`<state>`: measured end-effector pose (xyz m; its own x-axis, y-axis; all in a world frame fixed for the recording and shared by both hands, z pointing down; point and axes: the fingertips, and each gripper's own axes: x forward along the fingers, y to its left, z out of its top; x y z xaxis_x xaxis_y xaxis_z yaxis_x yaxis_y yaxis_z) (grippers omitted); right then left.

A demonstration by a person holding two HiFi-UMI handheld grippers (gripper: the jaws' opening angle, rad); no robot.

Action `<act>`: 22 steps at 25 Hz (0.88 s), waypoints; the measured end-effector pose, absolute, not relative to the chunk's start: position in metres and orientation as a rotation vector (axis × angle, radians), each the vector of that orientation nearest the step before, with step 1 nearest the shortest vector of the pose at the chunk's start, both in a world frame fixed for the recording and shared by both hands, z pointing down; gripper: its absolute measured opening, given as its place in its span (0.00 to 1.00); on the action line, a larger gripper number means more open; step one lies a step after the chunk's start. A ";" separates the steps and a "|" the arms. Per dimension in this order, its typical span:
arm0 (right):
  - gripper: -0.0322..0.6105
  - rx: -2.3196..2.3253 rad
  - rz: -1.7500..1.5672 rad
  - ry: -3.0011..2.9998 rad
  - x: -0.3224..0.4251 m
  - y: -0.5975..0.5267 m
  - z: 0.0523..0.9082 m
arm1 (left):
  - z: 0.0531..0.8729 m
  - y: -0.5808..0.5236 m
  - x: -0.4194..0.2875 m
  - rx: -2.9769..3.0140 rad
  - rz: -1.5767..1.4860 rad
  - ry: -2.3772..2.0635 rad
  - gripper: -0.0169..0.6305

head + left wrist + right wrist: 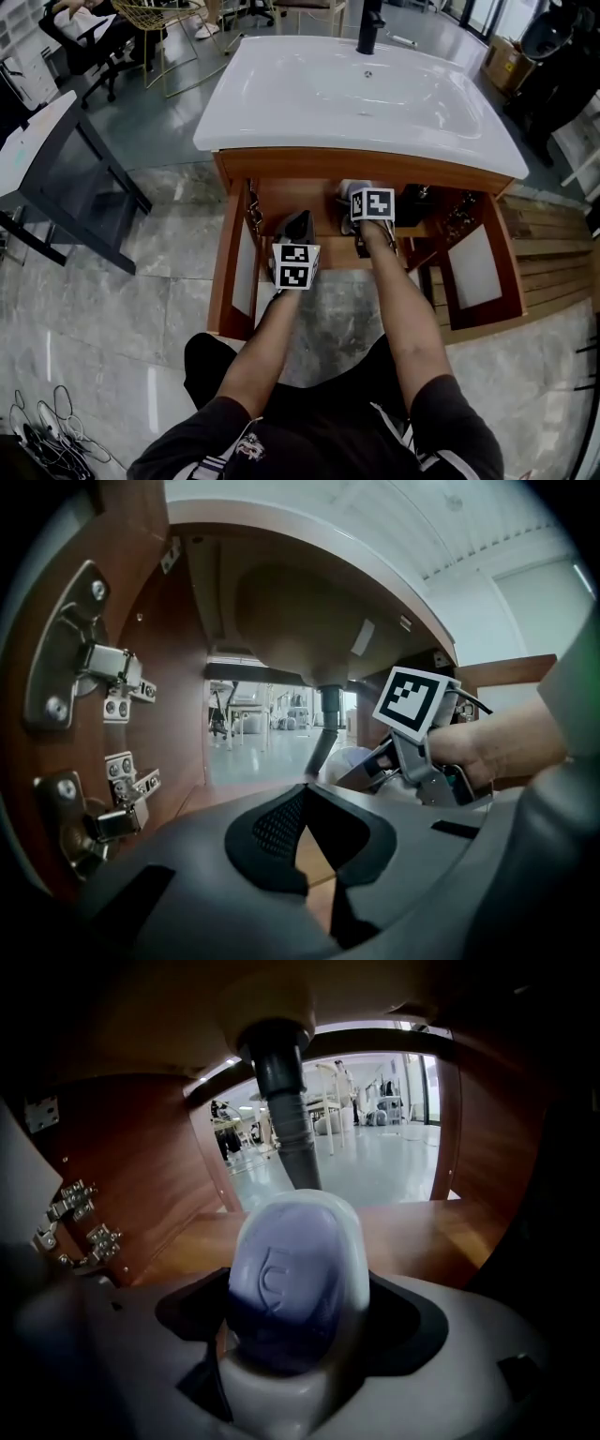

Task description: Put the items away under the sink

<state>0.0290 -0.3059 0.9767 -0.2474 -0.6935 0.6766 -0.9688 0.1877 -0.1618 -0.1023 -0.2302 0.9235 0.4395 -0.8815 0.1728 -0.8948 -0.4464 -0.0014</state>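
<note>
The white and lavender container is clamped between the jaws of your right gripper, standing upright with its embossed face toward the camera. It is inside the cabinet under the sink, over the wooden shelf; whether it touches the shelf cannot be told. One container is visible.

Ahead of the right gripper, one dark drain pipe comes down from the basin, just beyond the container and slightly to its left. The shelf is bare to the gripper's right, up to the right side wall. The back of the cabinet is open to the room beyond.

Your left gripper has its jaws together at the tips with nothing between them. It sits just left of the right gripper, at the cabinet's front edge. Close on its left is the left side wall, carrying two metal hinges: the upper hinge and the lower hinge.

Both doors stand open: the left door outside the left gripper, the right door well clear of the right gripper.
</note>
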 end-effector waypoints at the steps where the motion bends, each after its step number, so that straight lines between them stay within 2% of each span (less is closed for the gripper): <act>1: 0.76 1.566 0.811 -2.016 0.030 -0.307 0.977 | 0.923 -0.230 -0.102 2.591 0.228 -1.600 0.04; 10: 0.76 1.602 0.771 -2.070 0.034 -0.307 0.968 | 0.923 -0.226 -0.101 2.602 0.221 -1.591 0.04; 19: 0.76 1.669 0.322 -2.270 0.022 -0.265 0.889 | 0.917 -0.214 -0.094 2.604 0.181 -1.537 0.04; 21: 0.71 1.688 0.260 -2.288 0.019 -0.253 0.877 | 0.907 -0.209 -0.095 2.615 0.138 -1.533 0.04; 22: 0.59 1.710 0.213 -2.278 0.019 -0.247 0.870 | 0.901 -0.205 -0.095 2.636 0.108 -1.526 0.04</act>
